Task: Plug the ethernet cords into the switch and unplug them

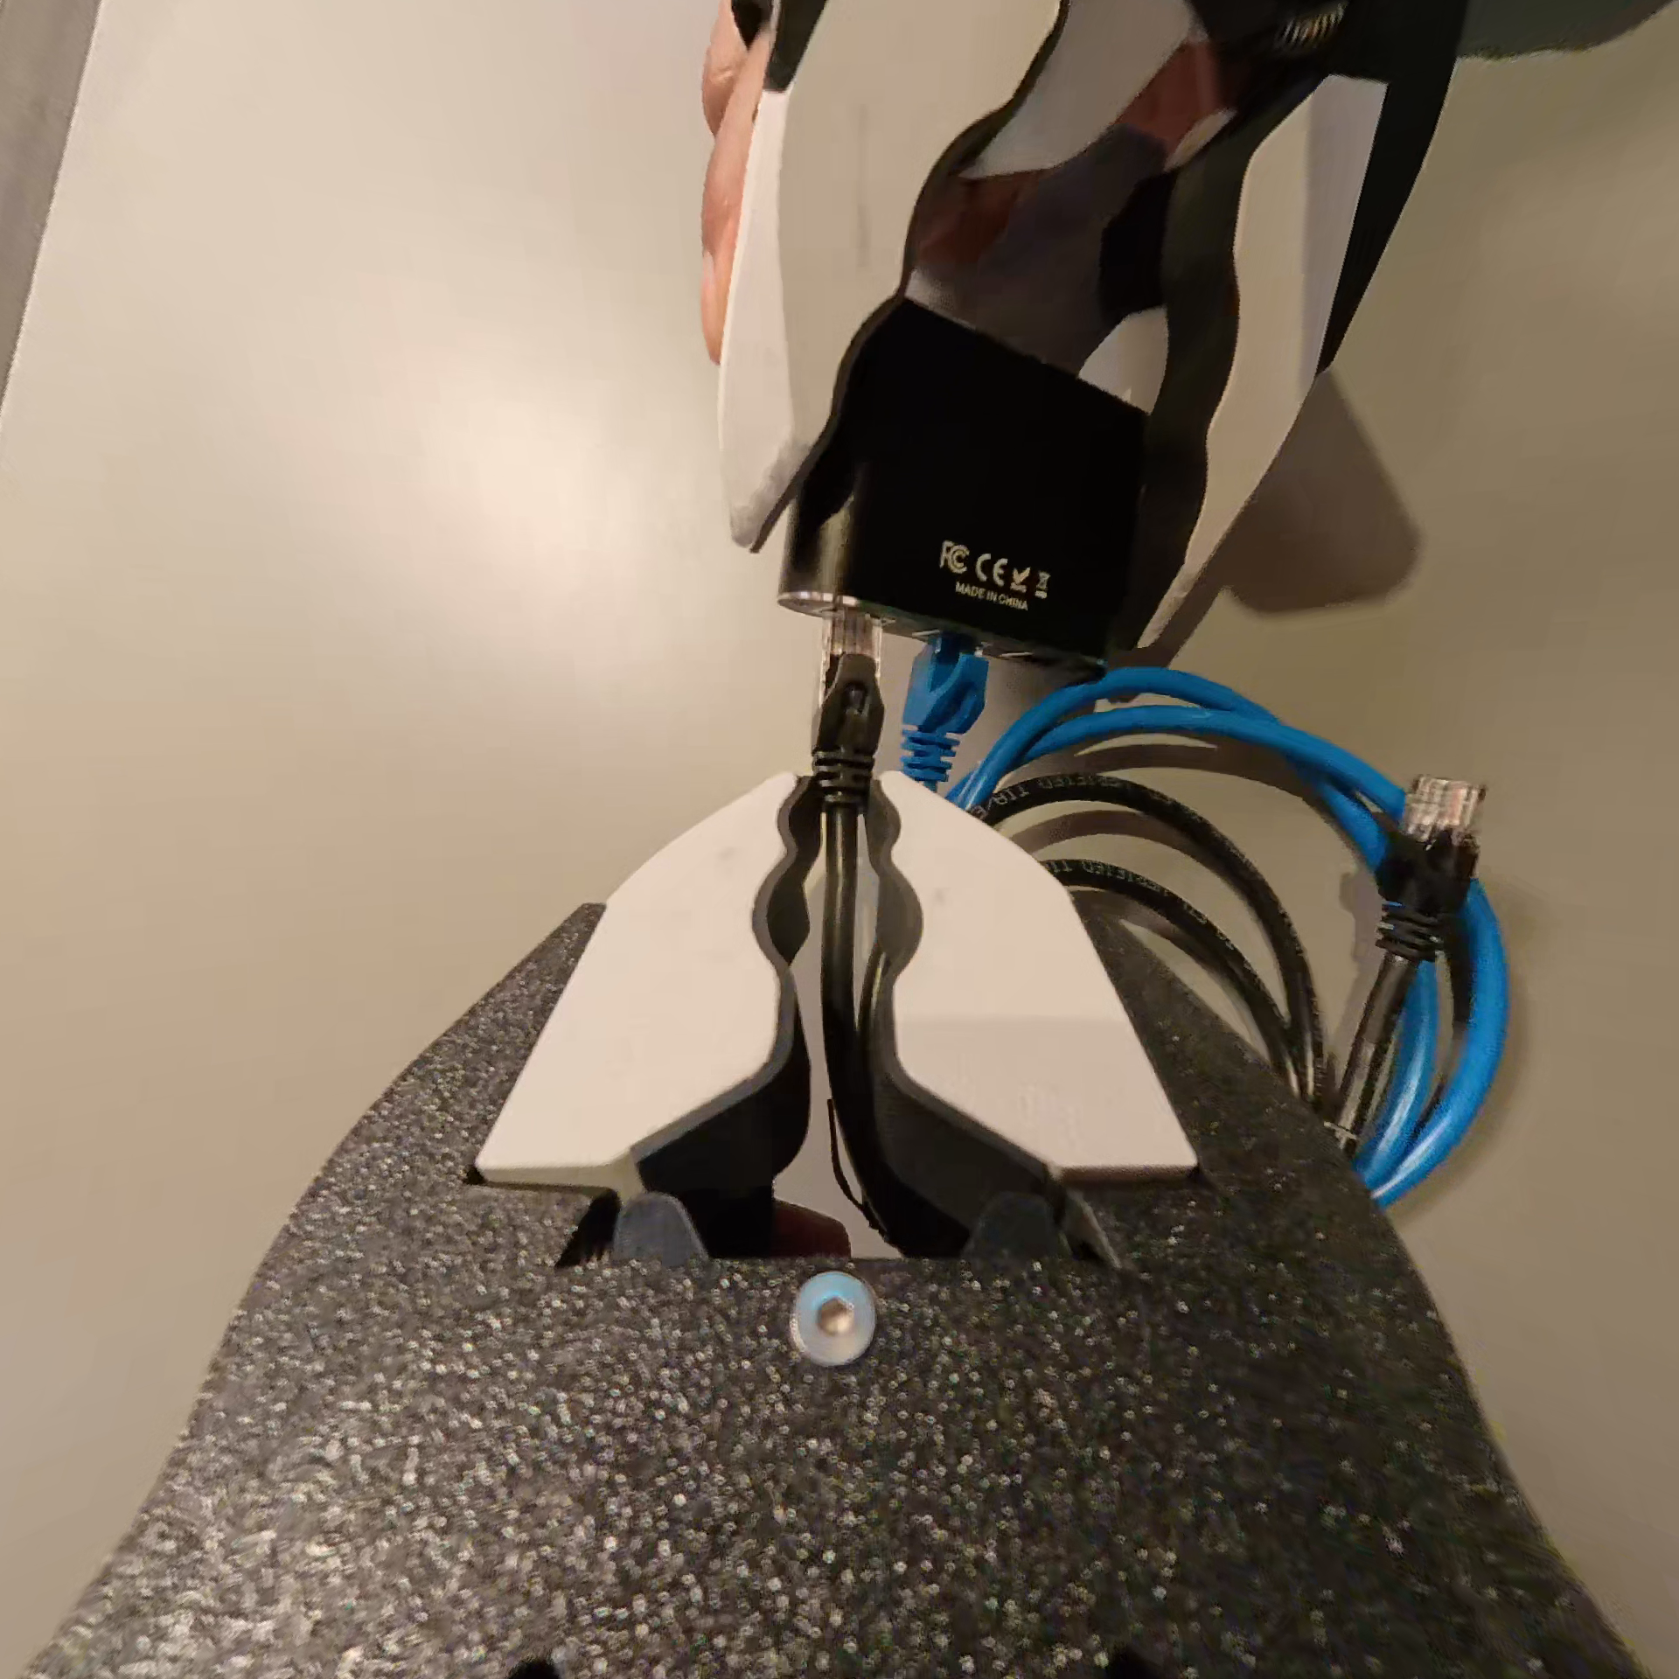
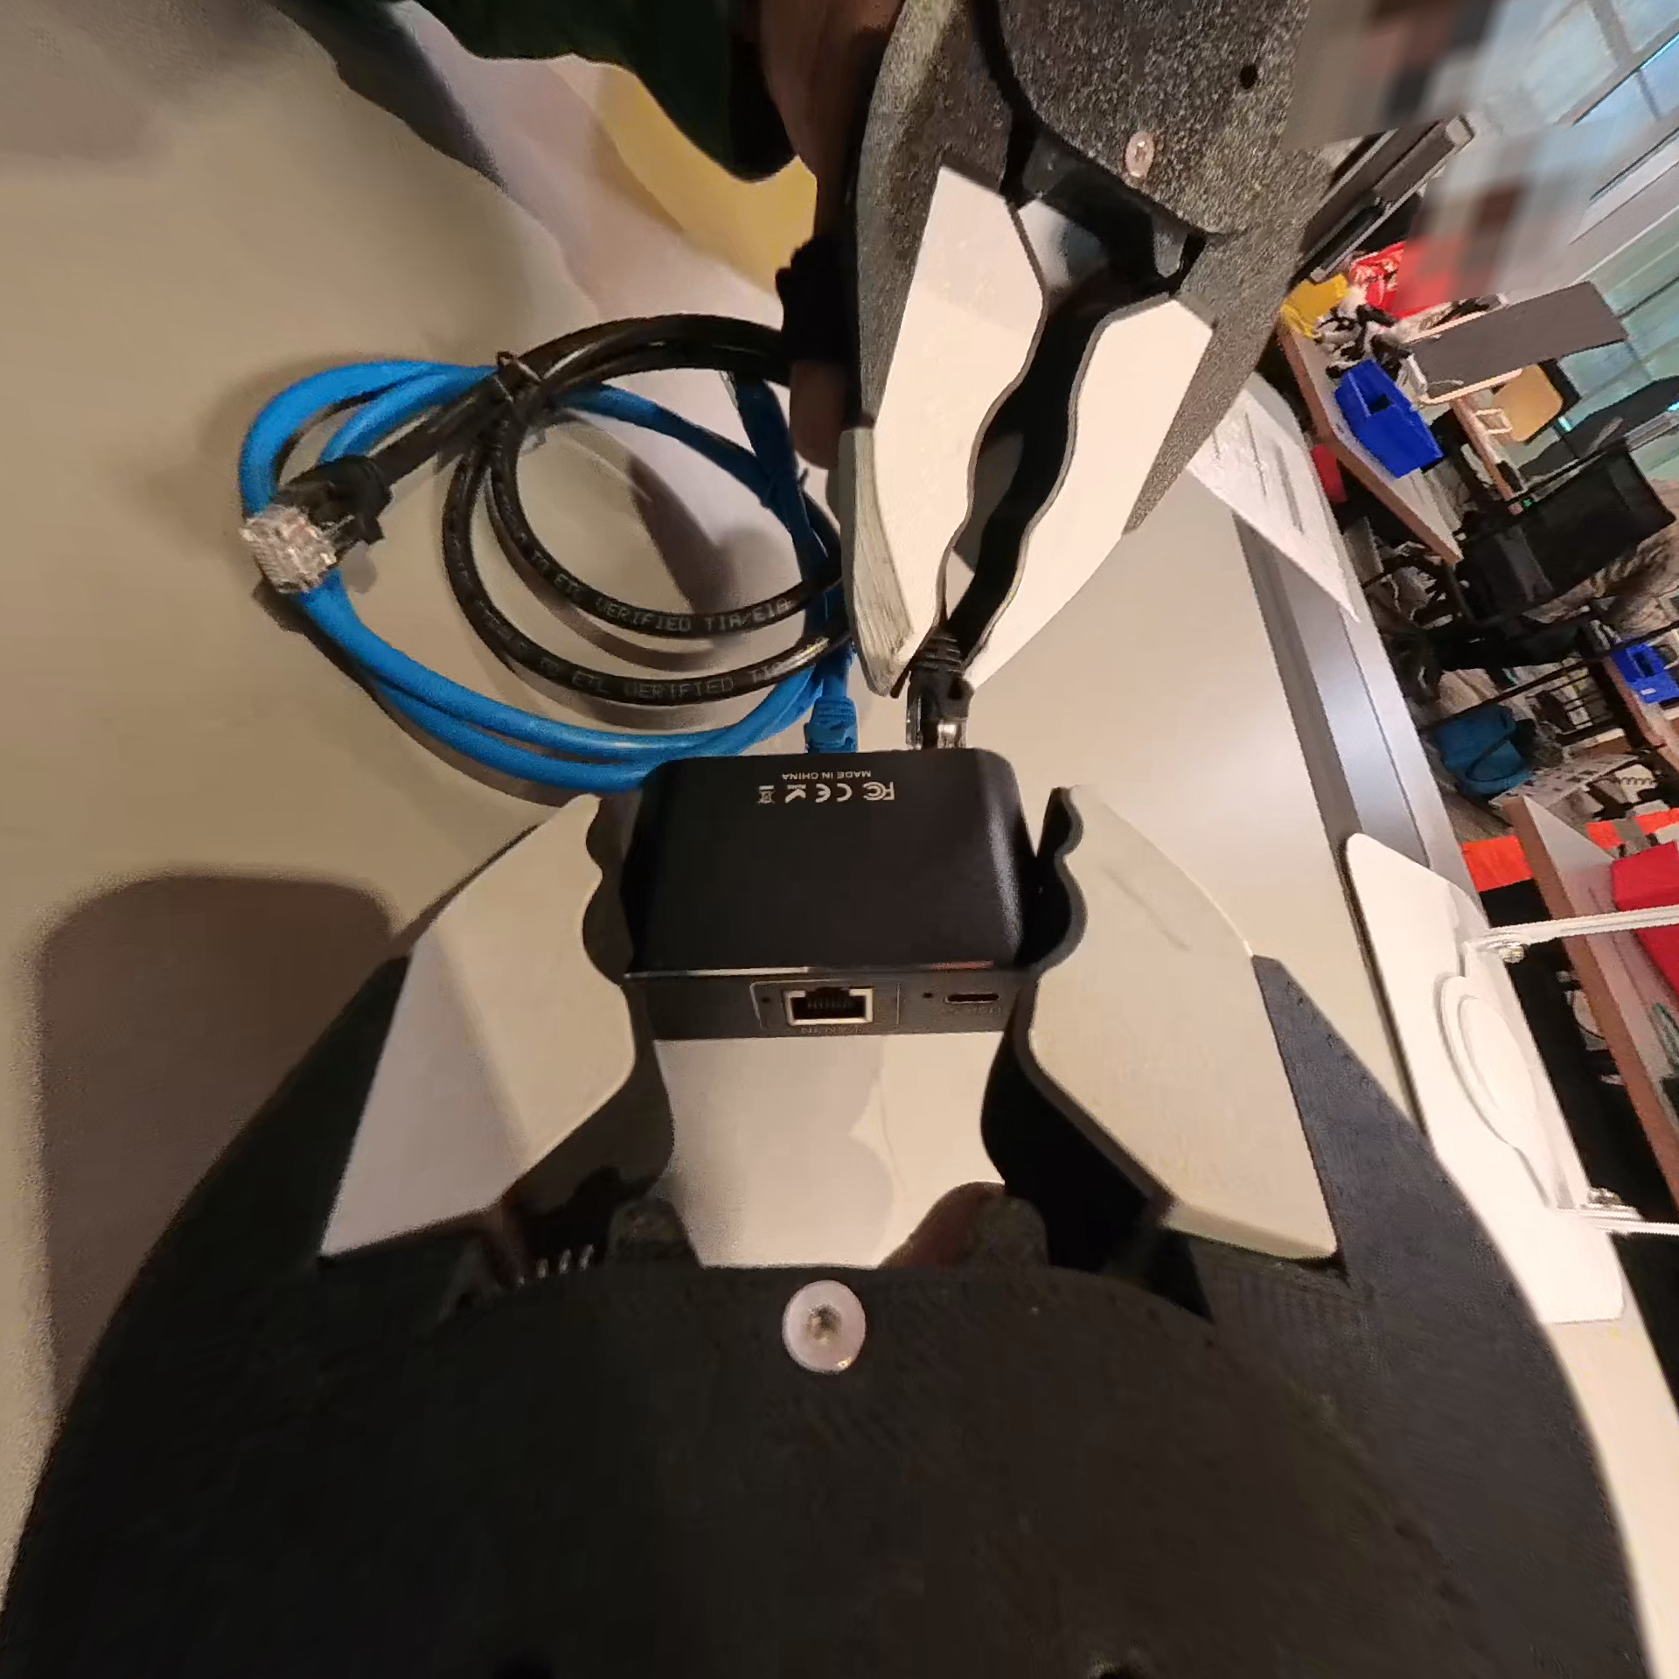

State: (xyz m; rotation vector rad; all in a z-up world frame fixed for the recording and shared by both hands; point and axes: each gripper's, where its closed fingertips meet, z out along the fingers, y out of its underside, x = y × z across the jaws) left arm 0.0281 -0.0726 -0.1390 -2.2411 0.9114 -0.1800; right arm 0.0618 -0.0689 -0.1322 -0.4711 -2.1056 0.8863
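Observation:
A small black switch (image 2: 827, 872) is clamped between the two fingers of my right gripper (image 2: 831, 895); it also shows in the left wrist view (image 1: 963, 491). My left gripper (image 1: 840, 781) is shut on the black ethernet cord (image 1: 840, 909) just behind its plug (image 1: 849, 677), whose clear tip sits at a port of the switch. How far it is in, I cannot tell. A blue ethernet cord's plug (image 1: 945, 690) sits in the neighbouring port. The left gripper also shows in the right wrist view (image 2: 936, 672).
The blue cord's slack (image 2: 472, 690) and the black cord's slack (image 2: 636, 627) lie coiled on the pale table (image 2: 182, 273), with a loose clear plug (image 2: 291, 536) beside them. A white stand (image 2: 1472, 1045) sits near the table's right edge; cluttered benches stand beyond. The left gripper's tips are roughly 5 cm from the right gripper's.

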